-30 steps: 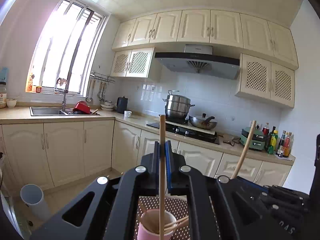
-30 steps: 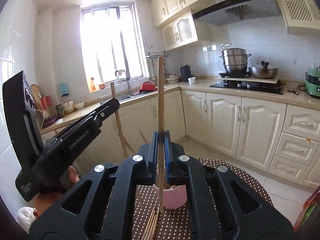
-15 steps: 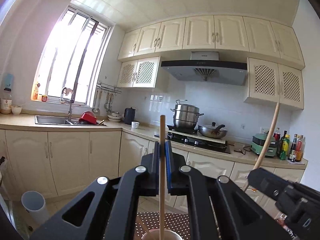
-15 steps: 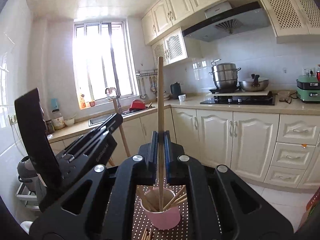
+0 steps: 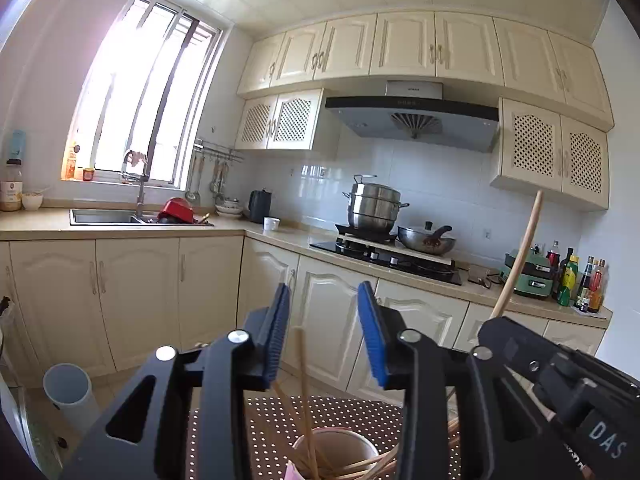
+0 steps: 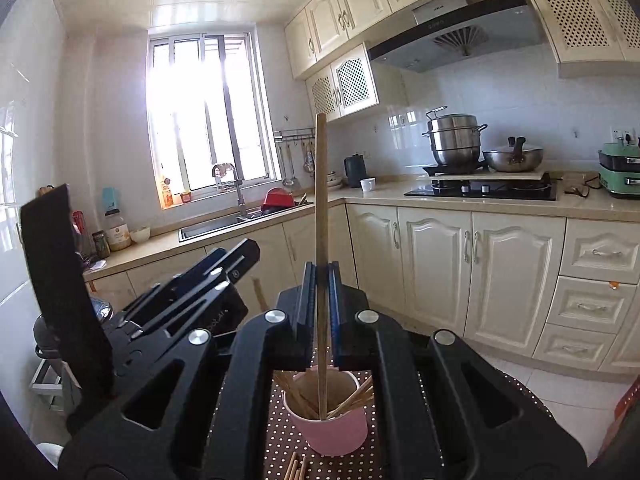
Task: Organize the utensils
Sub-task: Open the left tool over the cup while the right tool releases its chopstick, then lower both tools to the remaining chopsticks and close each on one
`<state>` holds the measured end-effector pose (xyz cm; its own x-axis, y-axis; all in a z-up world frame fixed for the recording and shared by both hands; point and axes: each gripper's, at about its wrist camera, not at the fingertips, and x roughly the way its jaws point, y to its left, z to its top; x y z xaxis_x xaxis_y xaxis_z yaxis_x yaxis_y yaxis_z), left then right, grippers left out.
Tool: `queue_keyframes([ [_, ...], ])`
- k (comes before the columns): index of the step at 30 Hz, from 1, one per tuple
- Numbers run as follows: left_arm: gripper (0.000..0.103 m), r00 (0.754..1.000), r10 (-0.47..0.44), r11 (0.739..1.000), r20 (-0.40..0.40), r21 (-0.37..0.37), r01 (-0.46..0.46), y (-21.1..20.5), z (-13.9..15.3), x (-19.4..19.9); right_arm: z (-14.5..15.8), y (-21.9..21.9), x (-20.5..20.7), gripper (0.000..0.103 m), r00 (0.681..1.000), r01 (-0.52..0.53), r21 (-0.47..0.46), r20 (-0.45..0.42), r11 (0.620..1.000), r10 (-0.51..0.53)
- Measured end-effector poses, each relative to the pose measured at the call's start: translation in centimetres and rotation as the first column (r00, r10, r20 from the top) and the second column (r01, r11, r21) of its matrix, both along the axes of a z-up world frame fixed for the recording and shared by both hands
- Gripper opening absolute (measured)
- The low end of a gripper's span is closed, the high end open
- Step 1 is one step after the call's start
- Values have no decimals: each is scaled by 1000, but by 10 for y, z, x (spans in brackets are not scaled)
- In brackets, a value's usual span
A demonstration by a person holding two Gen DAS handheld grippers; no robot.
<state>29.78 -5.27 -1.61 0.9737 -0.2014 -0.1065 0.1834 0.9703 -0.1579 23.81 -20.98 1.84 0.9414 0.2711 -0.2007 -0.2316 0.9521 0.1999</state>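
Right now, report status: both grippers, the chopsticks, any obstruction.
Left gripper open, empty. Right gripper shut on chopstick, tip inside pink cup. Loose chopsticks on dotted mat. Nothing blocking.

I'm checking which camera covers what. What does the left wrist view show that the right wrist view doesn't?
Only the left wrist view shows the left gripper open from behind, a grey bin on the floor, and sauce bottles on the counter. Only the right wrist view shows the right gripper shut on a chopstick, plus loose chopsticks on the dotted mat. Both show the pink cup, steamer pot and sink.
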Motion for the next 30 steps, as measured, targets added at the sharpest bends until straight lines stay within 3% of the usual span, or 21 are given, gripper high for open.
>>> queue_keyframes([
  [28,53,996,87,993,-28,87,-84,40,5,-37,-19,17,7,8,990,-27,7,-137,1000,28],
  [30,54,996,86,993,-35,85,-83,43,7,-40,-17,17,6,13,990,-26,8,-142,1000,27],
])
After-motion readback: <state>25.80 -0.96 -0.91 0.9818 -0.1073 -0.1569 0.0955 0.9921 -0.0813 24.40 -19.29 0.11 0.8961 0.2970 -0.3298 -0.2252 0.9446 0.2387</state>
